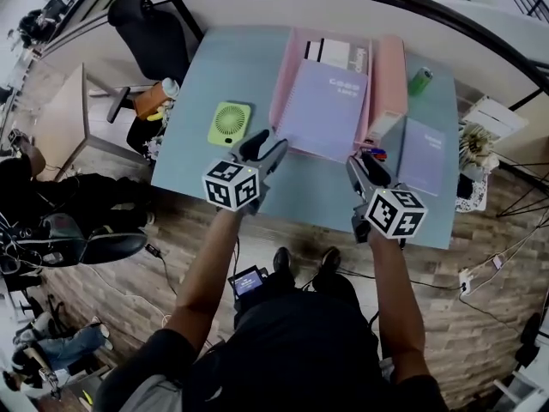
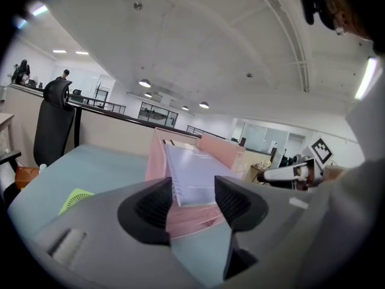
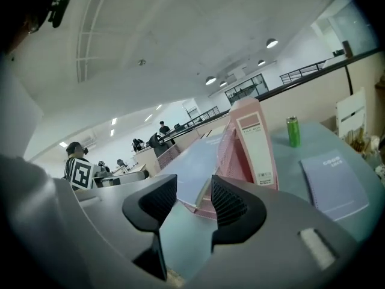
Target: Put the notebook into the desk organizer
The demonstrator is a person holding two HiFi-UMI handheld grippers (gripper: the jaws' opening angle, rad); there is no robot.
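In the organizer (image 1: 390,75), the notebook (image 1: 324,110) seemingly overhangs the front edge.

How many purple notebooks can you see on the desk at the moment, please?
2. One purple notebook leans in the pink desk organizer; the other notebook lies flat on the desk, right of the organizer. Papers at the organizer's back could hide more.

SITE: open-plan office | EVIDENCE: blue desk (image 1: 206,75) centre; black office chair (image 1: 153,31) upper left; ceiling downlights (image 2: 144,83); people (image 3: 164,127) at distant desks.
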